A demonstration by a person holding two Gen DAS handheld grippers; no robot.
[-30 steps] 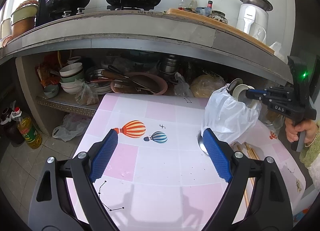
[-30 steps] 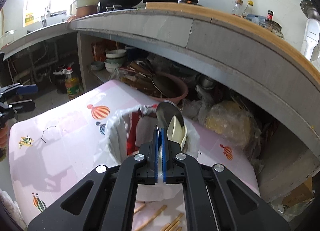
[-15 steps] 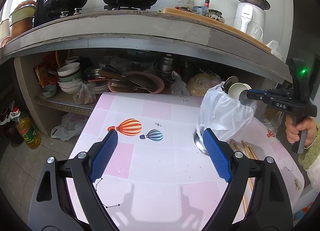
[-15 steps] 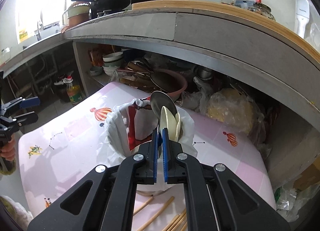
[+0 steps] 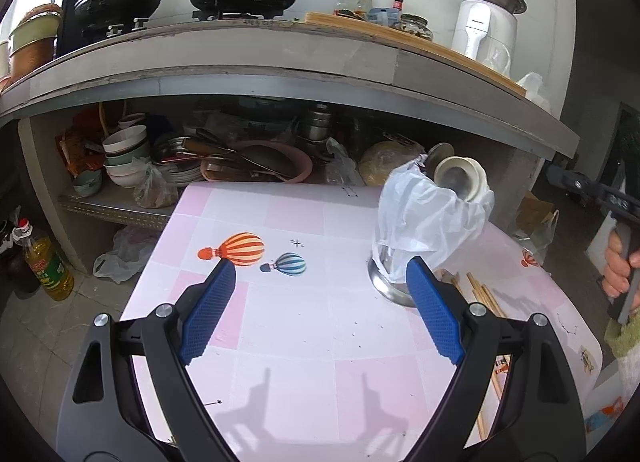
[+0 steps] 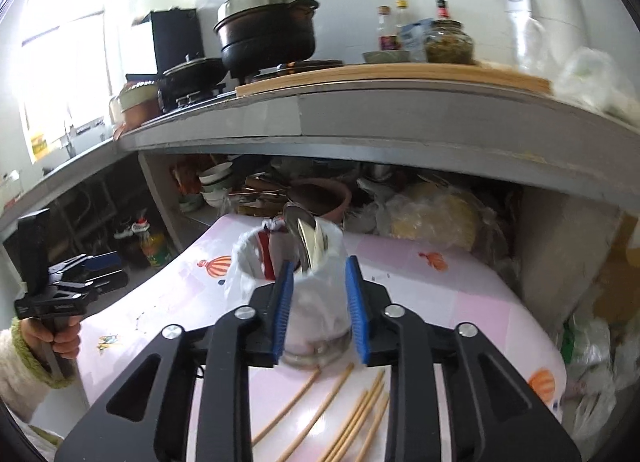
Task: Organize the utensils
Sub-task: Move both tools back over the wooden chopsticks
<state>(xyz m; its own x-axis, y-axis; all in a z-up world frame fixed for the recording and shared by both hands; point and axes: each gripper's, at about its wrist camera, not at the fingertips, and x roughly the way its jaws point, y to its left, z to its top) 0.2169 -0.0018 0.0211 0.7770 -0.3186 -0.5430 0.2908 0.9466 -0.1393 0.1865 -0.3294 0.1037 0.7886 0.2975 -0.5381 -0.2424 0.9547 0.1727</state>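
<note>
I had the right gripper (image 6: 316, 302) backed off from the bag-lined metal holder (image 6: 292, 302) with its fingers (image 6: 282, 310) just parted and nothing between them; the spoons (image 6: 310, 238) stood loose in the holder, bowls up, leaning toward the far rim. The jaws had only just been opening, so I judged the drop of the spoon finished and the next pickup to be the step in hand. The wooden chopsticks (image 6: 352, 414) lay scattered on the pink worktop (image 5: 320, 334) just in front of the holder's steel base, some fanned apart and some bunched. To take them well I reckoned I should spread the fingers wider, come down low and nearly flat to the cloth, and pinch one stick or a tight pair near its middle, across its length, so it would not pivot. The plastic liner looked slack and light, so I wanted to approach without brushing it or nudging the holder. My left gripper (image 5: 316, 302) hung over bare worktop, fingers (image 5: 208, 310) spread wide and empty; it could steady the holder if the holder rocked.
</note>
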